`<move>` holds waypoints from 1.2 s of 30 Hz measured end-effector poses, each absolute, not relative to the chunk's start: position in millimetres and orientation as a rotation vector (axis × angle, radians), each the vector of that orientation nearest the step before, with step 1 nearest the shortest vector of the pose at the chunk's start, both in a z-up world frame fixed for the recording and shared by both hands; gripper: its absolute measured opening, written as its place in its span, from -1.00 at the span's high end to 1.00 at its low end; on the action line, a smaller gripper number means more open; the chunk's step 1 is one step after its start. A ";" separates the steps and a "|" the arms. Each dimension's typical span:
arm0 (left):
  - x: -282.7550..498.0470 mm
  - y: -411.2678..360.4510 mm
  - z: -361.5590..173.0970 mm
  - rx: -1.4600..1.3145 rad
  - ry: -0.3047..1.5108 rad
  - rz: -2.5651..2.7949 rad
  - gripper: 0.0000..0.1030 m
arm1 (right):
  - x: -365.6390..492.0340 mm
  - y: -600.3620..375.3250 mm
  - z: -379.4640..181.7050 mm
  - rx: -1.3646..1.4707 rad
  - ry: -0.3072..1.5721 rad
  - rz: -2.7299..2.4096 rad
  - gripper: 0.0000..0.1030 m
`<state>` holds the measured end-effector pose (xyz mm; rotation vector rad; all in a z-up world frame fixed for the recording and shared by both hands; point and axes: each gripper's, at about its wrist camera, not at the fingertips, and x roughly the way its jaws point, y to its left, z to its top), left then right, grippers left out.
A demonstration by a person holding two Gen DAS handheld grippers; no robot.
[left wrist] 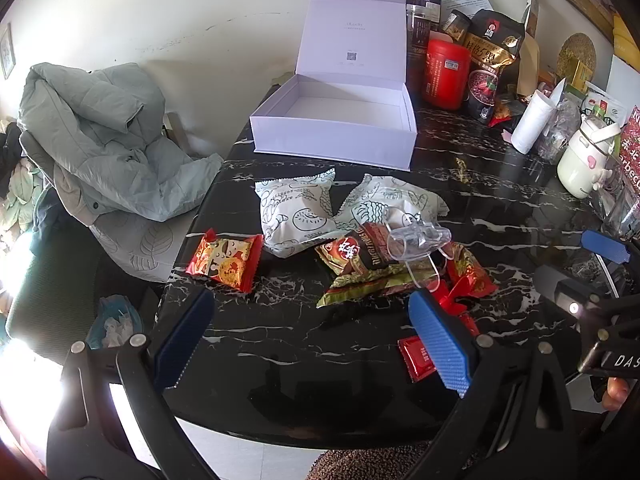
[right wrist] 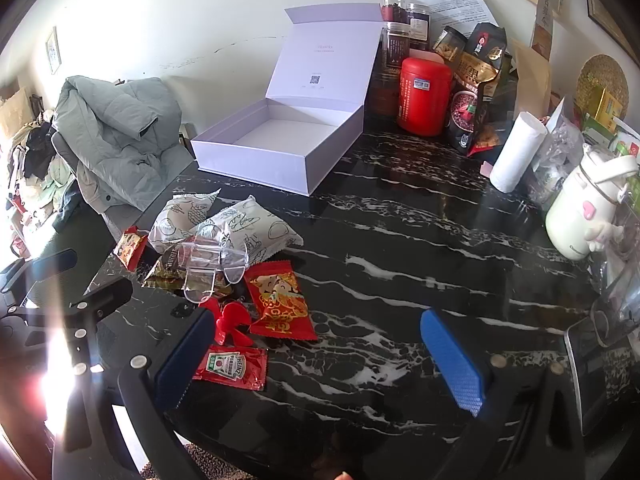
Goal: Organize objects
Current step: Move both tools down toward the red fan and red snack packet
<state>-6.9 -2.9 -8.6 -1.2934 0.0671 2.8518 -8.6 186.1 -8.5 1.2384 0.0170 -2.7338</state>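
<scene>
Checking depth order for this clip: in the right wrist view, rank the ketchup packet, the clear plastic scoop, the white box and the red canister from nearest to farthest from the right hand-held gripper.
1. Ketchup packet, beside the left finger of the right hand-held gripper.
2. Clear plastic scoop, farther left, on the snack pile.
3. White box, mid-table, lid open.
4. Red canister, back by the wall.

From the left wrist view, the blue finger pad (left wrist: 440, 344) is covering part of the red ketchup sachet (left wrist: 416, 360), and the clear plastic piece (left wrist: 420, 238) is lying over the brown snack packet (left wrist: 360, 256), hiding its print. The cream jug (right wrist: 580, 216) is screening whatever is standing behind it. The glare (right wrist: 56, 384) is washing out the lower left corner. The small print on the box lid (right wrist: 320, 64) is staying unreadable.
</scene>
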 end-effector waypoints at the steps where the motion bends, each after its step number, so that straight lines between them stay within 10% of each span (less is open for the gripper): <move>1: -7.0 -2.8 -8.6 -1.296 0.068 2.852 -0.91 | -8.6 186.0 -8.7 1.239 0.017 -2.735 -1.00; 36: -8.6 2.5 -13.9 -1.353 0.048 2.806 -0.91 | -11.5 194.5 -21.4 1.293 -0.005 -2.695 -1.00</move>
